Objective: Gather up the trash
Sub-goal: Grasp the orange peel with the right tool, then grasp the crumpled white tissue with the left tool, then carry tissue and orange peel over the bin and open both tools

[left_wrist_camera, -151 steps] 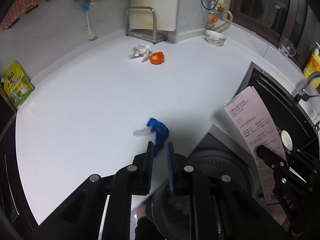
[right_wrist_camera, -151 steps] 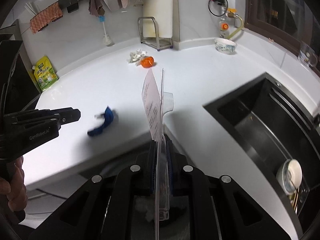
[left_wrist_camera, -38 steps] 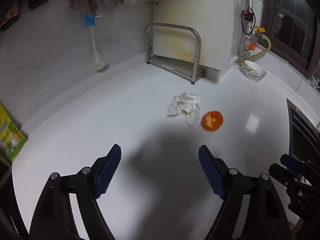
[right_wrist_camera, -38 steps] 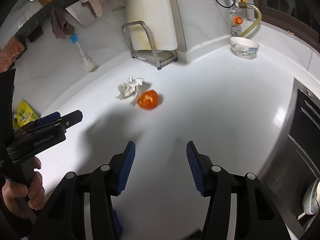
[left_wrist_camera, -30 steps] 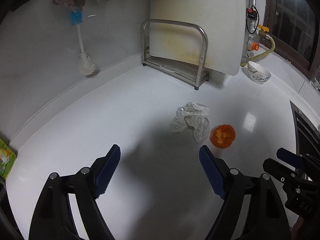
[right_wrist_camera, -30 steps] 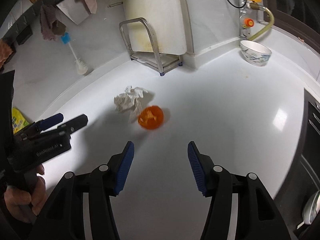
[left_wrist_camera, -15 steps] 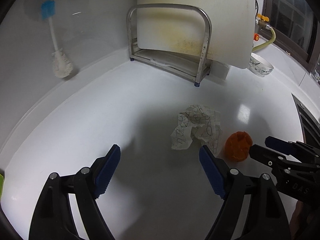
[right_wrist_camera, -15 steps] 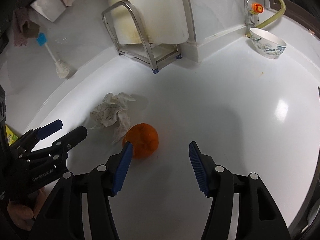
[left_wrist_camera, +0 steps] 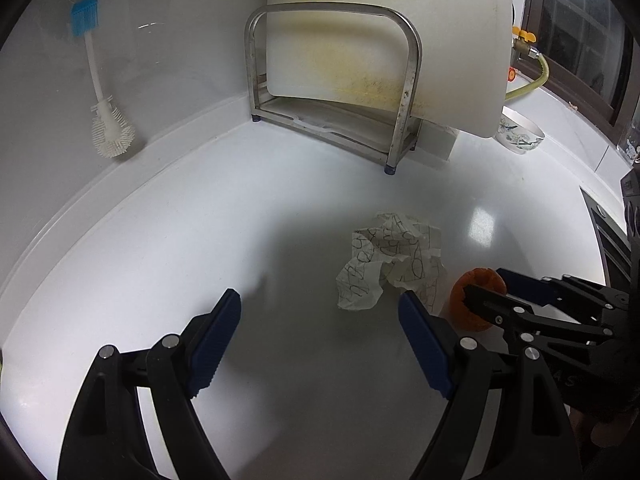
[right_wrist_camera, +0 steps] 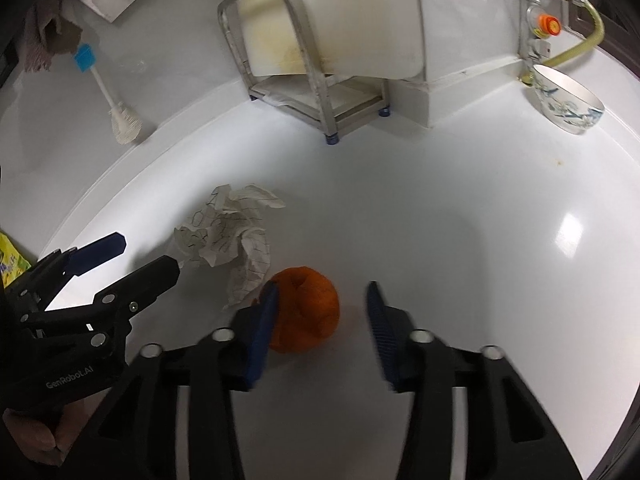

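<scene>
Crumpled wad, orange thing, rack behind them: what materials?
Crumpled wad: thin paper, matte, sharp creases, printed dark line pattern. Orange thing: looks like citrus peel, dull and dimpled; not certain. Rack: bare metal tube, probably stainless, brushed sheen with some spotting.

— What do we have on the white countertop (left_wrist_camera: 168,240)?
— We see a crumpled paper (left_wrist_camera: 390,266) just beside an orange peel (right_wrist_camera: 306,314), a metal rack (left_wrist_camera: 332,92) holding a cutting board (left_wrist_camera: 384,40) near the wall, and a patterned bowl (right_wrist_camera: 566,100).
</scene>
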The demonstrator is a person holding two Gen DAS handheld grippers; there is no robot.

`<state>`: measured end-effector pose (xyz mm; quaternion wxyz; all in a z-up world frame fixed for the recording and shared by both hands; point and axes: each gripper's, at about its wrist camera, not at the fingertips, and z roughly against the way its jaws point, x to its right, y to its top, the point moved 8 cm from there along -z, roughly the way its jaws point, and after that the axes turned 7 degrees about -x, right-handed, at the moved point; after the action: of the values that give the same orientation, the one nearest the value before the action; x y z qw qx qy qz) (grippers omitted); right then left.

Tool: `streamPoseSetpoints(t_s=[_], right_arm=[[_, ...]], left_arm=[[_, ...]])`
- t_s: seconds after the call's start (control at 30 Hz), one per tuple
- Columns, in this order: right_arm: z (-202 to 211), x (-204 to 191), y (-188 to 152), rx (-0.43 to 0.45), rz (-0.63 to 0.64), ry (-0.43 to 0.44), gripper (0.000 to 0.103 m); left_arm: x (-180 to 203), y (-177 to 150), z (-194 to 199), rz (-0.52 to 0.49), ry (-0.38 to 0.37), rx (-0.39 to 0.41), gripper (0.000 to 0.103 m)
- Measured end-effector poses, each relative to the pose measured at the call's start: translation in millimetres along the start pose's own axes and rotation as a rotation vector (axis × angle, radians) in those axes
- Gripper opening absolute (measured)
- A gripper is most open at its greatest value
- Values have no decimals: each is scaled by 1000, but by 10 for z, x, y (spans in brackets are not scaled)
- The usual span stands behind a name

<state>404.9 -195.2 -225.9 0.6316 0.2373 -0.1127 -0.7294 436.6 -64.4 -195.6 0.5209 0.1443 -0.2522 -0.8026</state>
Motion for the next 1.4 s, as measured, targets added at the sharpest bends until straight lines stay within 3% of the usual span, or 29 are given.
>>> streamPoseSetpoints(t_s=[0.17, 0.5, 0.93, 1.0, 1.07, 1.1, 1.17, 1.4], right_arm=[[15, -17, 16, 12, -12, 37, 14], [236, 321, -58, 53, -108, 18, 13], [457, 534, -257, 73, -160, -9, 13], [487, 546, -284, 76, -161, -14, 13], [527, 566, -319, 78, -163, -21, 13], [546, 574, -338, 78, -165, -23, 13], [591, 584, -382, 77, -168, -26, 13], [783, 536, -520, 88, -171, -28, 13]], left_arm=[[10, 5, 3, -1, -7, 10, 80], [243, 107, -18, 3, -57, 26, 88], [461, 263, -485, -12, 26, -47, 91], [471, 262, -501, -5, 23, -48, 82], [505, 235, -529, -18, 27, -66, 60], [523, 223, -538, -25, 32, -73, 57], [555, 197, -508, -34, 28, -67, 39], [611, 55, -314, -40, 3, -61, 32]])
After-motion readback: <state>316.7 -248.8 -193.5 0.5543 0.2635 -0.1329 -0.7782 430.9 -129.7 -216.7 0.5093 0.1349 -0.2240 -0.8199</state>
